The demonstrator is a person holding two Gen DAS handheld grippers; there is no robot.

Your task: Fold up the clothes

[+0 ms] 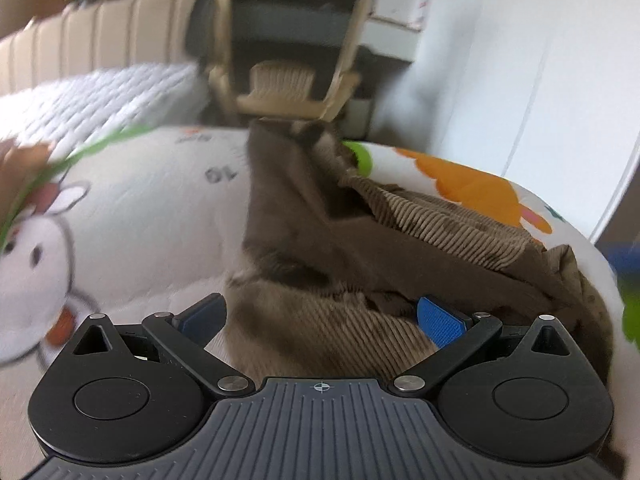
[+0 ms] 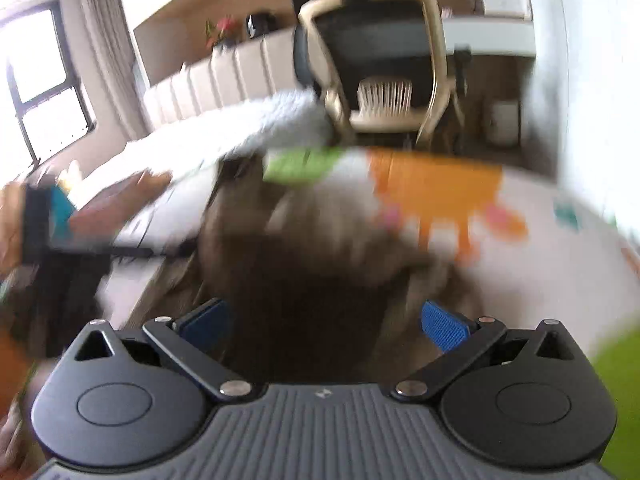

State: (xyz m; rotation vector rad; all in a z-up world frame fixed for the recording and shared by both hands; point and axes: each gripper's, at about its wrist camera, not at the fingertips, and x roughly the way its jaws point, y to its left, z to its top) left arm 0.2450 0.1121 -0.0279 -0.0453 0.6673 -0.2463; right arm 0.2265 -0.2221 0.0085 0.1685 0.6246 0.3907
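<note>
A brown corduroy garment lies crumpled on a white cartoon-printed blanket, its ribbed side showing at the right and near me. My left gripper stands open just above the garment's near edge, blue pads wide apart with cloth between and below them. In the blurred right wrist view the same brown garment fills the middle. My right gripper is open over it, blue pads spread. I cannot tell whether either touches the cloth.
A beige-framed office chair stands beyond the blanket's far edge, also the chair in the right view. A quilted white bed cover and padded headboard lie at the left. The other gripper shows at the right view's left edge.
</note>
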